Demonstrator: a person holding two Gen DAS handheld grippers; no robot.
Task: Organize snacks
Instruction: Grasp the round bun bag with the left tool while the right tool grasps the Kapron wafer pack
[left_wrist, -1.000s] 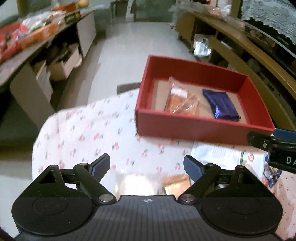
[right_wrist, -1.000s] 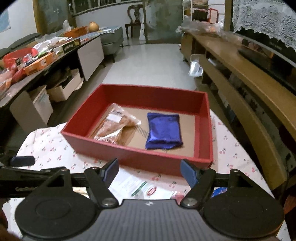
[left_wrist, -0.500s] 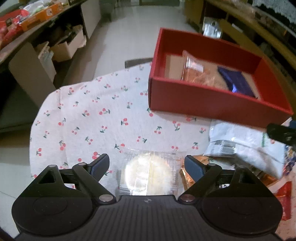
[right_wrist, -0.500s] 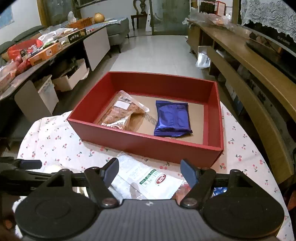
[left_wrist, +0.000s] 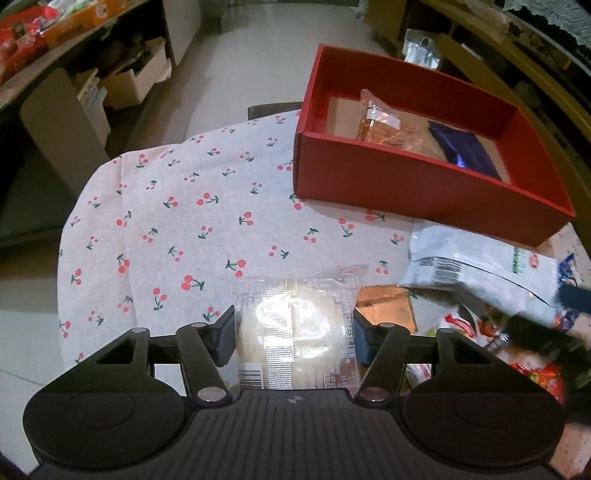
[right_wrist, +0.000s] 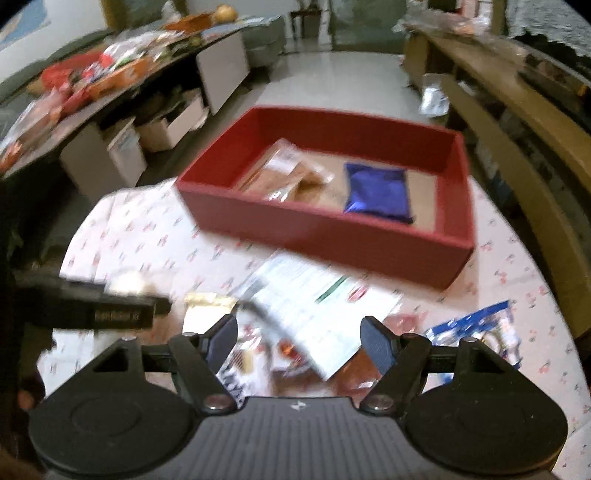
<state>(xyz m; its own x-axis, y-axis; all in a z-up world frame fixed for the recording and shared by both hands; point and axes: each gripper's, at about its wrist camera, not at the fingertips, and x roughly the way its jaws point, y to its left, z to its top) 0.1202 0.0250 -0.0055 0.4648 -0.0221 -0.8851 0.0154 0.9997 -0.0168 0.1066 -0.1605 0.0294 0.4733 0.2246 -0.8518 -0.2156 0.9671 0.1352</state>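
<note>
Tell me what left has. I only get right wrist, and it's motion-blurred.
Observer: The left gripper has a clear-wrapped round bun between its fingers. Both pads touch the wrapper's sides.
Operator: Lifted?
Observer: Cannot tell. The bun's far end sits over the cherry-print cloth, well short of the red box.
Operator: Anything crowding it?
Observer: A flat brown packet lies just right of the bun, at the near corner of the white bag.
</note>
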